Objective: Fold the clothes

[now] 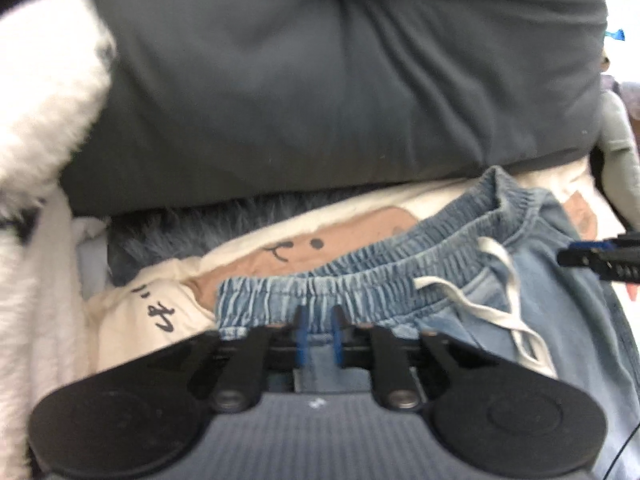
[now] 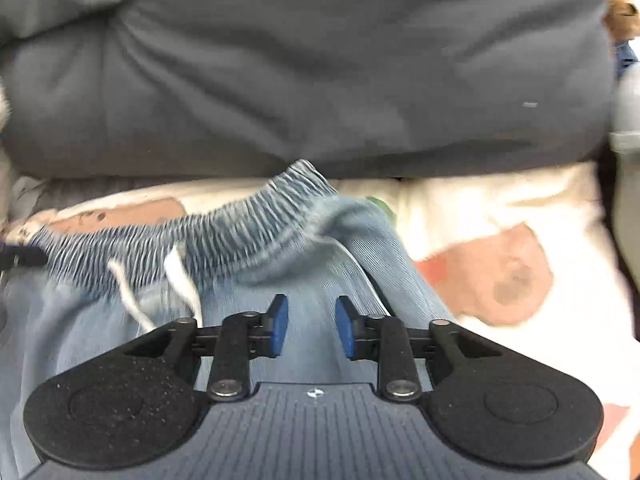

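Observation:
Light blue pants [image 1: 540, 280] with a gathered elastic waistband [image 1: 360, 280] and a white drawstring [image 1: 508, 312] lie on a cream blanket. My left gripper [image 1: 319, 324] is shut on the waistband's near edge, with cloth pinched between its blue pads. The right gripper's tip [image 1: 568, 257] shows at the right edge of the left wrist view, beside the pants' right side. In the right wrist view, the right gripper [image 2: 311, 322] hovers open over the pants' fabric [image 2: 312, 280], just short of the waistband [image 2: 224, 236]. Nothing is between its pads. The drawstring [image 2: 180, 276] hangs to its left. That view is blurred.
A big dark grey cushion [image 1: 320, 80] rises right behind the pants. The cream blanket [image 2: 500, 208] with brown bear prints spreads under them and to the right. White fluffy fabric [image 1: 44, 100] fills the left side, and blue-grey fur [image 1: 180, 232] sits under the cushion's edge.

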